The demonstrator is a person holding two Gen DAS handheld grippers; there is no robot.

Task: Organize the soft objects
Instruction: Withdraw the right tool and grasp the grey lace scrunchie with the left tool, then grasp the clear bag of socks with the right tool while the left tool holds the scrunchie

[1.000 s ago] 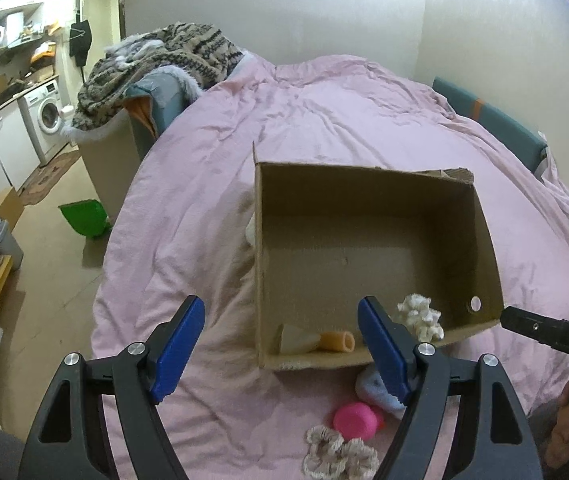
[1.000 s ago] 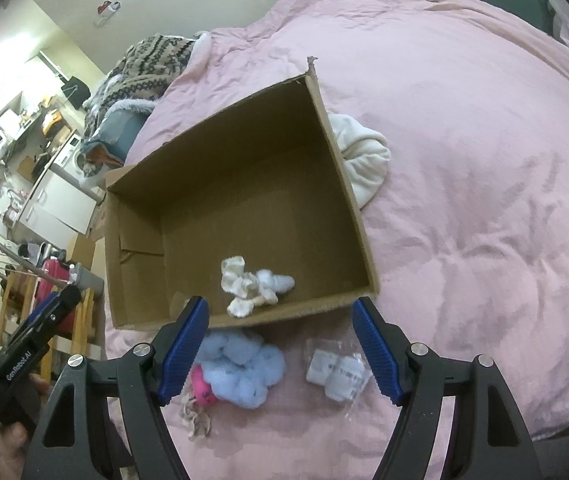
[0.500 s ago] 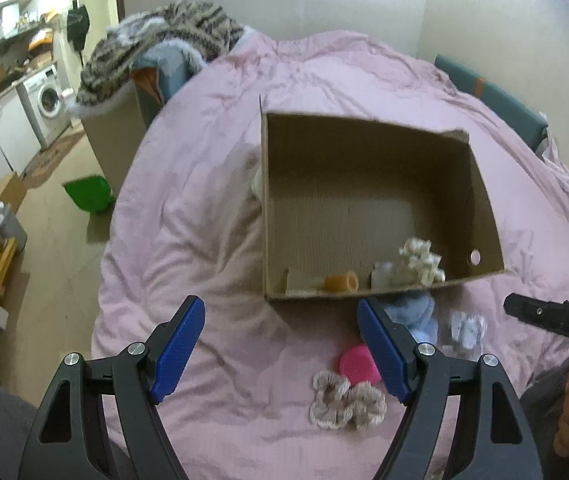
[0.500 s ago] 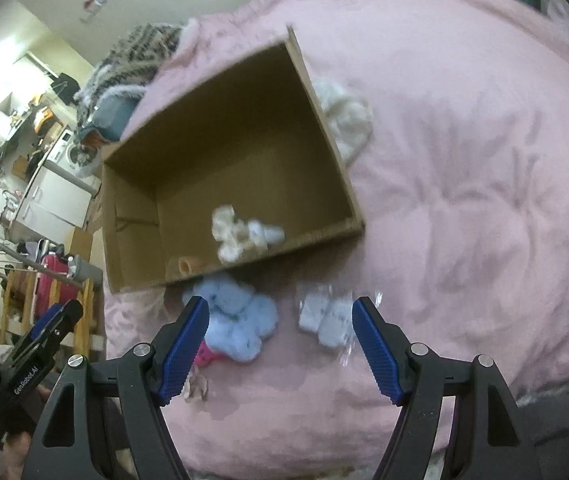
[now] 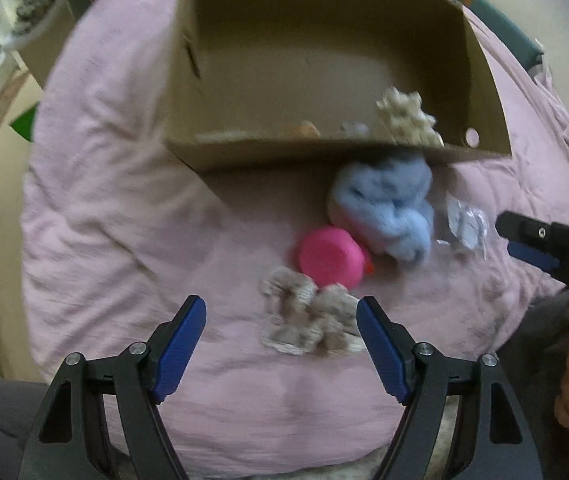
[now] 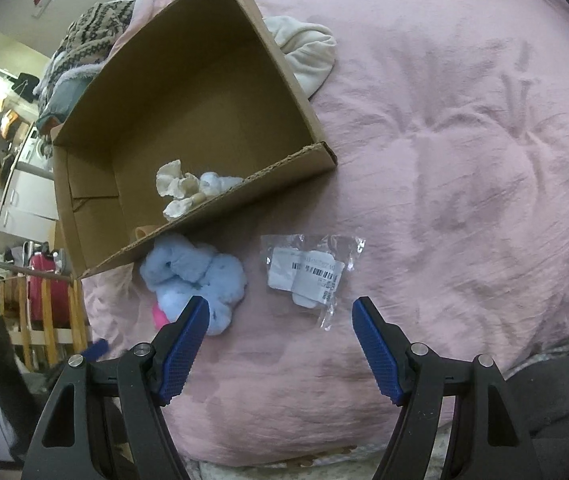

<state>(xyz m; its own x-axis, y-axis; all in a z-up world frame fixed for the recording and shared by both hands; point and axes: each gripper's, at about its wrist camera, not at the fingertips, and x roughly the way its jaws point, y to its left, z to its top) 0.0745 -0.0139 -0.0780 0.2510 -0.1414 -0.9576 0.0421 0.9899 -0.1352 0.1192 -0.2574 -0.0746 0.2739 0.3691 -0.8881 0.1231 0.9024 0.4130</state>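
A cardboard box (image 6: 188,120) sits on the pink bedspread (image 6: 464,160) with a blue fluffy toy (image 6: 192,276) and plastic packet (image 6: 308,276) just outside, while both the left gripper (image 5: 282,320) and right gripper (image 6: 280,320) hover wide apart, empty.

Pink bed (image 6: 464,160) — cardboard box (image 6: 284,64); blue plush (image 6: 192,276); plastic packet (image 6: 308,276); beige scrunchies (image 5: 308,316).

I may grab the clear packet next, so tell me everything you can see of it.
The packet is a small clear plastic bag, crinkled, lying flat on the pink bedspread. Inside are white pieces, and a white barcode label faces up. It lies apart from the cardboard box and the blue fluffy thing, just ahead of the open right claw, untouched.
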